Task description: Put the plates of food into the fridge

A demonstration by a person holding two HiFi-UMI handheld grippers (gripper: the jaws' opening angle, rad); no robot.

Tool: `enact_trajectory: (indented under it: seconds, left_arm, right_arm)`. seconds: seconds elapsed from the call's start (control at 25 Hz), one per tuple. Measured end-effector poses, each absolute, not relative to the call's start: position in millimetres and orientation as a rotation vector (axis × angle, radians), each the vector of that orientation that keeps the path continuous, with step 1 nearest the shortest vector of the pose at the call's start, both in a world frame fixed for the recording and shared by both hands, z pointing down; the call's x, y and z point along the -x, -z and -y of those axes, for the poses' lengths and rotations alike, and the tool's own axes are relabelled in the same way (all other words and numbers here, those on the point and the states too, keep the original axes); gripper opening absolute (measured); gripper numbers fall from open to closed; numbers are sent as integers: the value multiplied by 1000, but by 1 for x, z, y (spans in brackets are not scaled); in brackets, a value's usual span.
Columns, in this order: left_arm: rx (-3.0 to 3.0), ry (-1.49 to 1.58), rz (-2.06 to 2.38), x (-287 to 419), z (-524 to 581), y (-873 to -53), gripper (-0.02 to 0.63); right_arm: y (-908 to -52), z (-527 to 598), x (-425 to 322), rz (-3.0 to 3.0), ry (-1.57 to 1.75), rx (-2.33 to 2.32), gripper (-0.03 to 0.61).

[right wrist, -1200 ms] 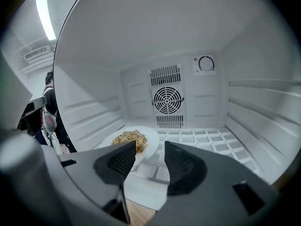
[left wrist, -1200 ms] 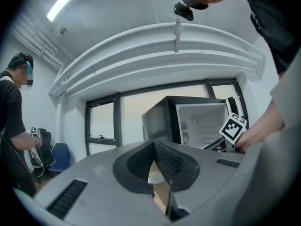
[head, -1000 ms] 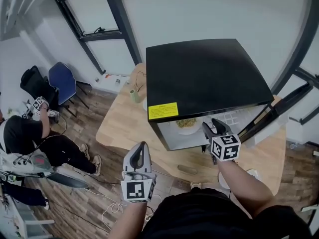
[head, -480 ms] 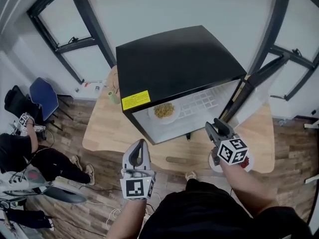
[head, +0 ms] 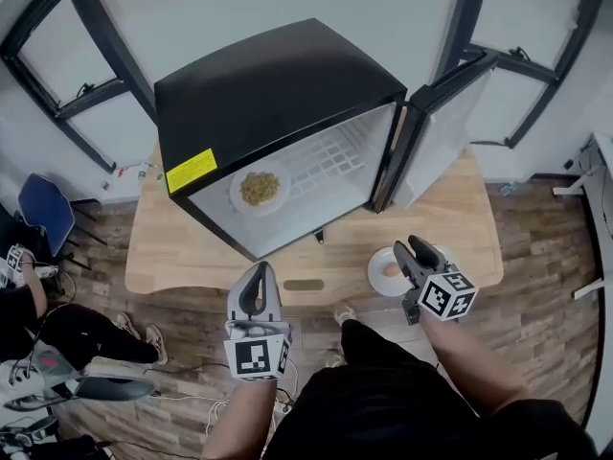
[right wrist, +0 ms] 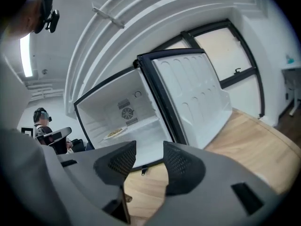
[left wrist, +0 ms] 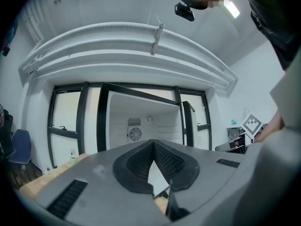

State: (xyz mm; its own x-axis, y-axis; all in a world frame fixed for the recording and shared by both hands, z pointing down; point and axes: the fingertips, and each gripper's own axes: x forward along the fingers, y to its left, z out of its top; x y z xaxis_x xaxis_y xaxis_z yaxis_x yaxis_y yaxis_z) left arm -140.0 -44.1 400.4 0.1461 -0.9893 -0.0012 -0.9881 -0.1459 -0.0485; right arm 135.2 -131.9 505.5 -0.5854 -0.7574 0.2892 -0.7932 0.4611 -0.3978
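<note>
A black mini fridge point(head: 278, 94) stands on the wooden table point(head: 172, 257) with its door point(head: 436, 132) swung open to the right. On its shelf sits a white plate of yellowish food point(head: 259, 188), which the right gripper view also shows as the plate in the fridge point(right wrist: 114, 133). A second white plate with food point(head: 386, 270) lies near the table's front right edge. My right gripper point(head: 412, 253) hovers over that plate's right side, open, nothing between its pads point(right wrist: 181, 166). My left gripper point(head: 257, 286) hangs shut and empty just off the table's front edge, pointing at the fridge point(left wrist: 141, 126).
A person sits on the floor at the far left point(head: 29, 300), near a blue chair point(head: 43, 211). Dark window frames point(head: 77, 56) line the wall behind the table. The open door point(right wrist: 188, 93) juts out over the table's right part.
My right gripper has drawn back from the fridge opening and moved right, over the plate on the table. My left gripper also pulled back a little. The plate in the fridge stays put.
</note>
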Motion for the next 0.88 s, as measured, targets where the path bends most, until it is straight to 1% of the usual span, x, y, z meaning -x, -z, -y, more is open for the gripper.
enact_trajectory:
  seconds: [0.28,0.56,0.88]
  left_arm:
    - [2417,78,-1977,115,35,-419,5]
    - [2451,138,-1912,97,28,-422,5]
    - [2465,248,-1908,97,25,-439,5]
  right_arm:
    - [-568,89,-191,2444,-1049,-1577,196]
    - [-624,55,-216,2292,-1376,-1684,196]
    - [-699,35,-227,2080,-1741,-1790,196]
